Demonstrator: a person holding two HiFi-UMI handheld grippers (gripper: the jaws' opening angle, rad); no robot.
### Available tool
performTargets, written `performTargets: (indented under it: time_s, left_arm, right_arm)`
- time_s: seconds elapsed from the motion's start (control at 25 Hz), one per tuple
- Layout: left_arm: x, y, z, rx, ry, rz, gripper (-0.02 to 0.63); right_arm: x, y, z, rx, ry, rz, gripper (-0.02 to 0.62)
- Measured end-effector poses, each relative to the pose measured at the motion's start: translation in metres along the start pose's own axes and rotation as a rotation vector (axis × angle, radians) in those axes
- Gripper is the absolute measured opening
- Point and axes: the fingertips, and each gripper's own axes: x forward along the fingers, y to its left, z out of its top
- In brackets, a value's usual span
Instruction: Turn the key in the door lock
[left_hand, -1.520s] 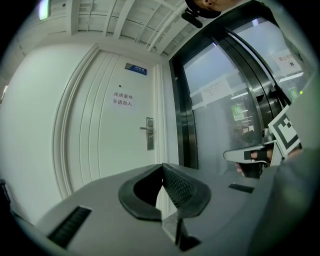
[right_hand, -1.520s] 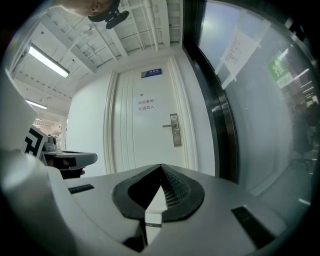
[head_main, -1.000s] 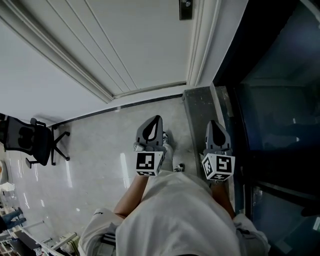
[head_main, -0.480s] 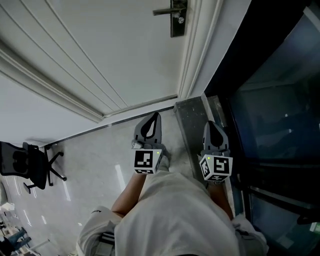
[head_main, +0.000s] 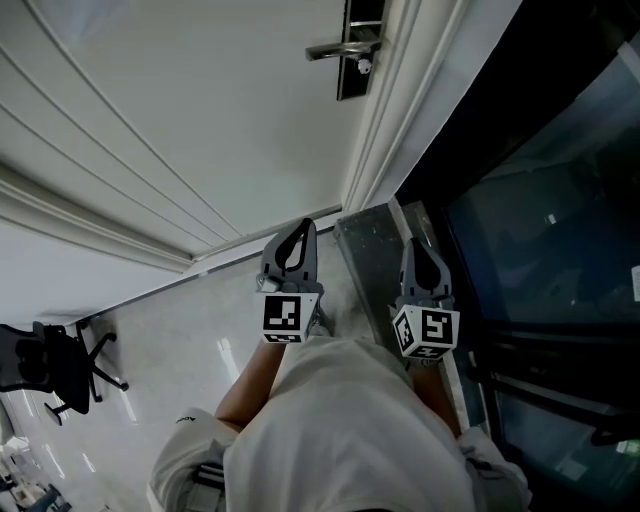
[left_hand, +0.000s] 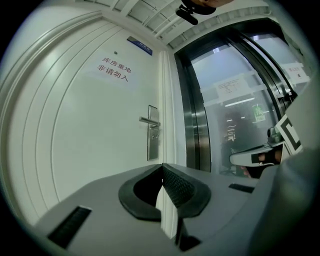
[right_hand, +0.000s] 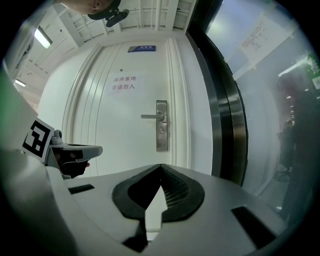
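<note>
left gripper (head_main: 303, 228): jaws pressed together, empty | right gripper (head_main: 409, 246): jaws pressed together, empty | door lock (head_main: 358, 62): top centre of head view, well apart from both

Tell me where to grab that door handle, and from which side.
Grip the lever handle near its free left end, away from the lock plate. It lies level along the door, so come straight on with the right gripper, fingers above and below it.
</note>
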Motion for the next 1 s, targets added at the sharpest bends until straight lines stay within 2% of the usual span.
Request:
performTargets:
  time_s: [0.48,0.68,1.0]
  left_arm:
    - [0.047,0.025,-0.003,-0.013,0.009,-0.026,0.011]
    - [0.059,0.027,-0.004,-0.018,0.014,0.002,0.011]
    - [0.097,0.045,0.014,0.025,-0.005,0.075,0.011]
  right_arm:
    - [0.041,0.001,-0.006,-0.043,0.045,-0.016,0.002]
    - [0.07,0.002,-0.011,-0.081,0.061,0.047,0.002]
    - [0.143,0.007,0.018,-0.165,0.005,0.17,0.002]
